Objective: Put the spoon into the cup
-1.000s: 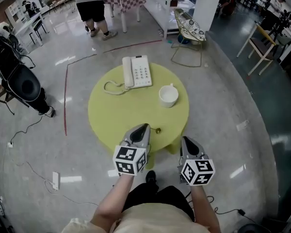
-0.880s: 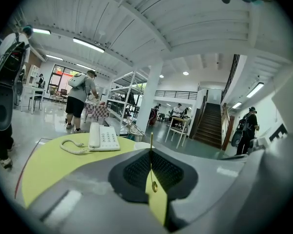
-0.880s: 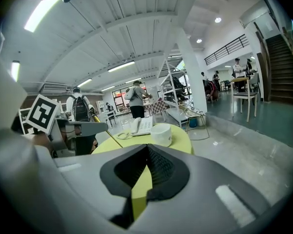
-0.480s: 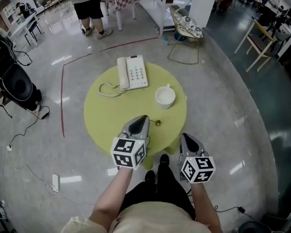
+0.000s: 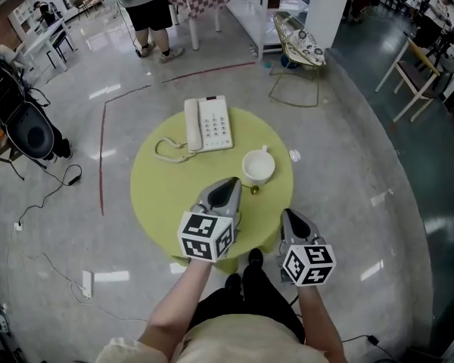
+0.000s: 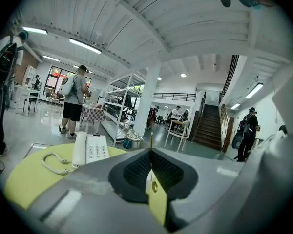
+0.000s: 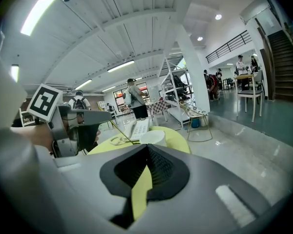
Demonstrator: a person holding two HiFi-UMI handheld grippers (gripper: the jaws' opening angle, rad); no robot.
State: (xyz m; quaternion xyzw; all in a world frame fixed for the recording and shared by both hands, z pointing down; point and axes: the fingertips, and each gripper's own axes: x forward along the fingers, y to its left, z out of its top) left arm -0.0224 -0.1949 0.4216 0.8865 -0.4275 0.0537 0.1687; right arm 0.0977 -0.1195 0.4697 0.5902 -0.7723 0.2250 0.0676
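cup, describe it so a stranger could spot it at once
Find the round yellow-green table in the middle of the grey floor. On its right half, right of the white telephone, stands the cup: the only round, open-topped white thing there.

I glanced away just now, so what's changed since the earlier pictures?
The left claw, shut on the spoon, moved forward over the table, bringing the spoon's bowl close to the cup, not yet in it. The right claw stayed at the table's near edge, shut and empty. Cup and phone did not move.
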